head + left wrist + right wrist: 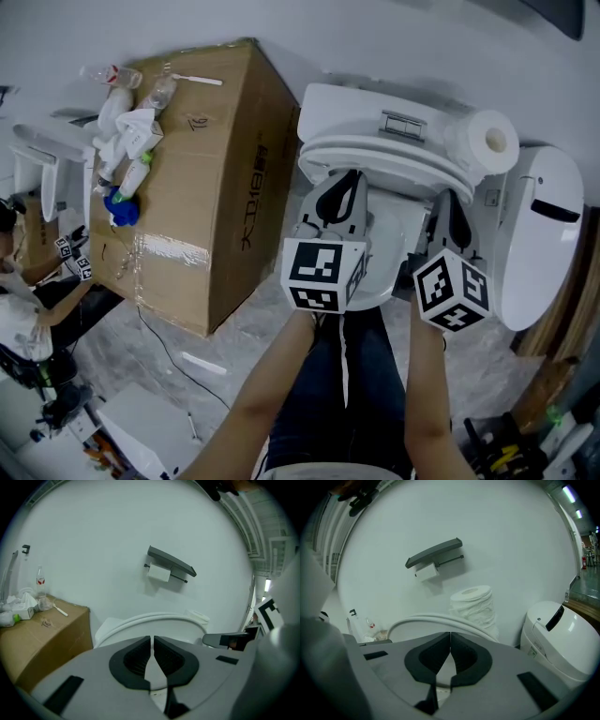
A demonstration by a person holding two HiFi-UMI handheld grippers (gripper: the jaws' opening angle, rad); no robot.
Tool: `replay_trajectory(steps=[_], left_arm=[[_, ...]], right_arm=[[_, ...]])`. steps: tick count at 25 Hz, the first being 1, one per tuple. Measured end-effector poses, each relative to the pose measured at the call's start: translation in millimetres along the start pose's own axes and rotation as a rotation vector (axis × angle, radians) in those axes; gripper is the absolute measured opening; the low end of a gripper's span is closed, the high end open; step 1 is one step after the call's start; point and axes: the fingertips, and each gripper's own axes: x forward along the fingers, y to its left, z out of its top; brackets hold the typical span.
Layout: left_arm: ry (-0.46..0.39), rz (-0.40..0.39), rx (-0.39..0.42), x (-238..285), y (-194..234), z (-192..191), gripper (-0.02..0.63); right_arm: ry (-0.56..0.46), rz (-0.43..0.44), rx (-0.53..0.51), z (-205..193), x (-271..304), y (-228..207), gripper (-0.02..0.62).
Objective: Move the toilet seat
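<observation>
At the left of the head view, a cardboard box carried bottles and crumpled tissues. In the centre, the left hand-held gripper had its jaws drawn almost together, with only a sliver of gap and nothing between them. The white toilet seat stood raised at the back of the bowl, just beyond both tips. The right hand-held gripper had its jaws pressed fully together and held nothing. Further right, a toilet paper roll sat on the cistern, beside a second white fixture.
</observation>
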Motion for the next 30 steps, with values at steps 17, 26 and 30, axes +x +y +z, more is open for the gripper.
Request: replay_trajectory(steps=[17, 26, 30], left_arm=[[-0.016, -0.004, 0.001, -75, 3, -21, 0.035], [-0.013, -0.03, 0.044, -117, -12, -28, 0.035], [-0.017, -0.037, 0.04, -138, -15, -25, 0.034]], right_arm=[[0.029, 0.035, -0.074, -43, -62, 45, 0.017], [0.017, 0.044, -0.084, -52, -106, 68, 0.017], [0.016, 0.049, -0.095, -53, -128, 81, 0.017]])
